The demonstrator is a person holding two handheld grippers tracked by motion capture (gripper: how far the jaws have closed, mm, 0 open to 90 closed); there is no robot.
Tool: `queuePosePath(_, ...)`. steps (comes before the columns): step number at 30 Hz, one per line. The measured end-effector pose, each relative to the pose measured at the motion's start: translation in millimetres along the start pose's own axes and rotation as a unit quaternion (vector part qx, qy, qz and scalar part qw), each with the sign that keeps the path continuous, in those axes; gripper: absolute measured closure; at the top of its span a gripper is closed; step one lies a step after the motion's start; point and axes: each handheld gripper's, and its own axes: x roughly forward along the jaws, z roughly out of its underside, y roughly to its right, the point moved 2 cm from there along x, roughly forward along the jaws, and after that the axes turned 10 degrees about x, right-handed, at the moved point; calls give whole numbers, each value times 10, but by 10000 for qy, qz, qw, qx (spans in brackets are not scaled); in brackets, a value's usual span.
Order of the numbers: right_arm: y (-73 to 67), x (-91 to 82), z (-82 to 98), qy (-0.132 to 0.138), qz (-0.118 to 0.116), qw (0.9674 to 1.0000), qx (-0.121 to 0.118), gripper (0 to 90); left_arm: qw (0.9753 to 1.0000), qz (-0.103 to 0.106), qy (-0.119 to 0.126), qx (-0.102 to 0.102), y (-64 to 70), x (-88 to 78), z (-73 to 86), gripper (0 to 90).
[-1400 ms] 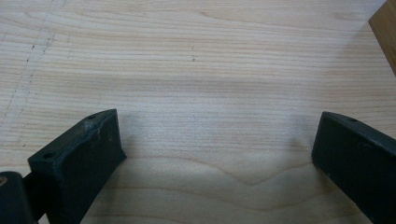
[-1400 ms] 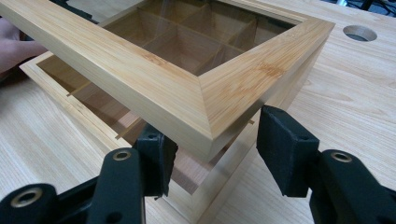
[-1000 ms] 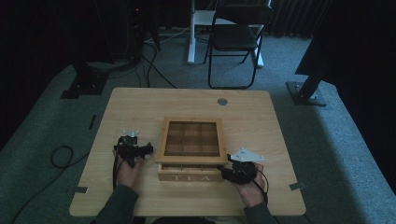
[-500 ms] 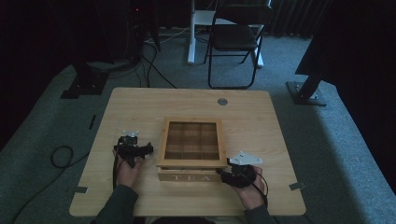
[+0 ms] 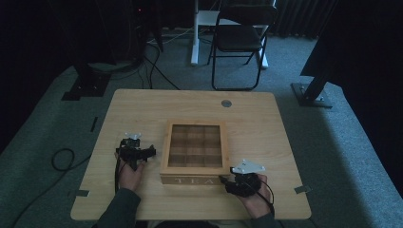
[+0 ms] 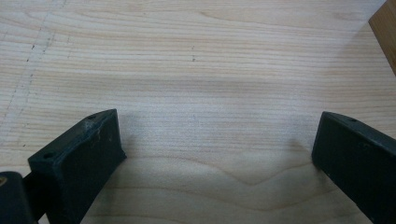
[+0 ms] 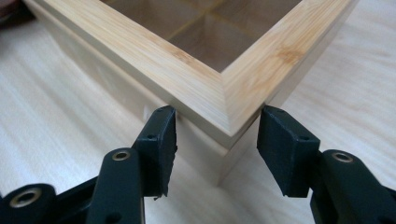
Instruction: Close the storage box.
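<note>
Tea box (image 7: pixel 224 93) corner between right tongs (image 7: pixel 217 140).

Materials and finishes: tea box, table, gripper pads

Square light bamboo tea box (image 7: pixel 205 88): smooth, satin, visible grain. Pale wooden table (image 6: pixel 196 70): matt, fine grain, faint scratches at 10 o'clock. Black gripper pads (image 7: pixel 163 140): matt plastic, scuffed edges.

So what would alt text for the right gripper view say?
A corner of a wooden tea box sits between two black tongs, one at each side of the corner. Pale wooden table lies beneath.
</note>
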Motion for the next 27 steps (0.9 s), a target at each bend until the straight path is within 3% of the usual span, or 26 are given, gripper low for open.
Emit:
queuePosePath(3,8,1,22,-35,-68,9999,89,438,10000,1,-2,1,0,0,0,17)
queuePosePath(10,81,-180,-83,456,-191,9984,280,401,10000,1,-10,9,-1,-1,0,17)
queuePosePath(18,289,-305,-271,899,83,9948,475,403,10000,1,-9,9,-1,-1,0,17)
queuePosePath(27,527,-421,-456,1187,465,9900,611,410,10000,1,-10,10,-2,-1,0,17)
